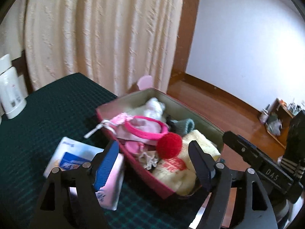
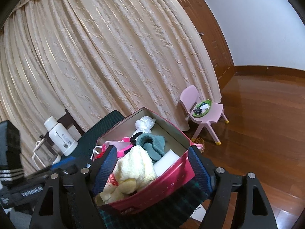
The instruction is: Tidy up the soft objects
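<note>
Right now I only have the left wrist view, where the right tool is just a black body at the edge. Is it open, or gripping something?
Observer: The right tool is open and grips nothing; its fingers stand on either side of the near end of the red tin.
Operator: Is there anything in the tin that I can't see?
Observer: A white foam block lies at the near end, beside the yellow towel.
Operator: And the pink shape behind the tin?
Observer: It is a small pink chair on the floor, with a green plate on its seat.
</note>
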`<state>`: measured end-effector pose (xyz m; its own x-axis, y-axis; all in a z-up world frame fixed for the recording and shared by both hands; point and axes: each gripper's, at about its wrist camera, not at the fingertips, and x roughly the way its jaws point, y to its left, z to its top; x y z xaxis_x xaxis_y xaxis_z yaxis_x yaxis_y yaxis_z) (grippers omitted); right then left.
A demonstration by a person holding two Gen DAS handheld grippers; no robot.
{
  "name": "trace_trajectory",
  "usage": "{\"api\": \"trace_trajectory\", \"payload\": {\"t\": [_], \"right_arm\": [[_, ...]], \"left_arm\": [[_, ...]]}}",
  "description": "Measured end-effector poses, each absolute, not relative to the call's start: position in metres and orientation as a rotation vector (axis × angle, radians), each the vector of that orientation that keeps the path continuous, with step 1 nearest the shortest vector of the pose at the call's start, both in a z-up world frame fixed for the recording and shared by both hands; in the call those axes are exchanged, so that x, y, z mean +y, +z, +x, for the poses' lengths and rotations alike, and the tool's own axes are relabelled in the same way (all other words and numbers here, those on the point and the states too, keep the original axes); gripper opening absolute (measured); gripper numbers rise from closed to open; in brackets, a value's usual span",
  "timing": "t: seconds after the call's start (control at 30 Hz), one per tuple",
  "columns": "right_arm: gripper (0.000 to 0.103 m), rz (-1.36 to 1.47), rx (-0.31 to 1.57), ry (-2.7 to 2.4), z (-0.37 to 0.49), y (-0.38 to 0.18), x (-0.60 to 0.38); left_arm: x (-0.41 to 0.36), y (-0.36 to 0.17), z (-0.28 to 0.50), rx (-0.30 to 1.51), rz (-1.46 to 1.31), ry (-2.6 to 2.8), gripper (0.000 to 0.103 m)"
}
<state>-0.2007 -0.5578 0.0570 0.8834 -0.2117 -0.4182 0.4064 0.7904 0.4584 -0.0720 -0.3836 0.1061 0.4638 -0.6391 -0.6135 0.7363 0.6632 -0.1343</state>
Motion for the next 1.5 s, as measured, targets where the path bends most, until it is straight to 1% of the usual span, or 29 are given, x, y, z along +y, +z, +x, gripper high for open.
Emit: {"api": "trace_trajectory", "payload": {"t": [0.03, 0.07, 0.1, 0.13, 0.2, 0.23, 0.3, 0.4, 0.57, 0.67, 1.5], "right_arm": [[0.085, 0.560, 0.363, -0.349, -0.200, 0.058, -0.556], [0.089, 0.549, 0.365, -0.359, -0.200, 0.059, -0.554], [0.093, 0.542, 0.366, -0.364, -0.200, 0.059, -0.553], [0.095, 0.535, 0.366, -0.370, -0.200, 0.060, -0.552], [0.102, 0.513, 0.362, -0.380, -0.201, 0.063, -0.549], [0.103, 0.499, 0.360, -0.383, -0.202, 0.065, -0.547], [0.103, 0.460, 0.362, -0.389, -0.202, 0.069, -0.541], [0.103, 0.401, 0.368, -0.383, -0.201, 0.074, -0.532], [0.103, 0.314, 0.398, -0.341, -0.199, 0.078, -0.517], [0.103, 0.298, 0.410, -0.333, -0.199, 0.078, -0.513], [0.103, 0.268, 0.467, -0.362, -0.190, 0.073, -0.507]], "left_arm": [[-0.380, 0.108, -0.071, 0.680, 0.152, -0.830, 0.086], [-0.375, 0.111, -0.071, 0.672, 0.143, -0.797, 0.089], [-0.371, 0.113, -0.071, 0.663, 0.137, -0.766, 0.095], [-0.368, 0.116, -0.072, 0.652, 0.132, -0.737, 0.099], [-0.361, 0.121, -0.074, 0.609, 0.131, -0.671, 0.101], [-0.358, 0.124, -0.078, 0.572, 0.139, -0.628, 0.103], [-0.354, 0.129, -0.084, 0.501, 0.163, -0.566, 0.103], [-0.355, 0.129, -0.093, 0.447, 0.230, -0.525, 0.103], [-0.367, 0.118, -0.094, 0.474, 0.355, -0.487, 0.103], [-0.371, 0.113, -0.094, 0.485, 0.383, -0.467, 0.103], [-0.375, 0.101, -0.089, 0.504, 0.439, -0.437, 0.103]]}}
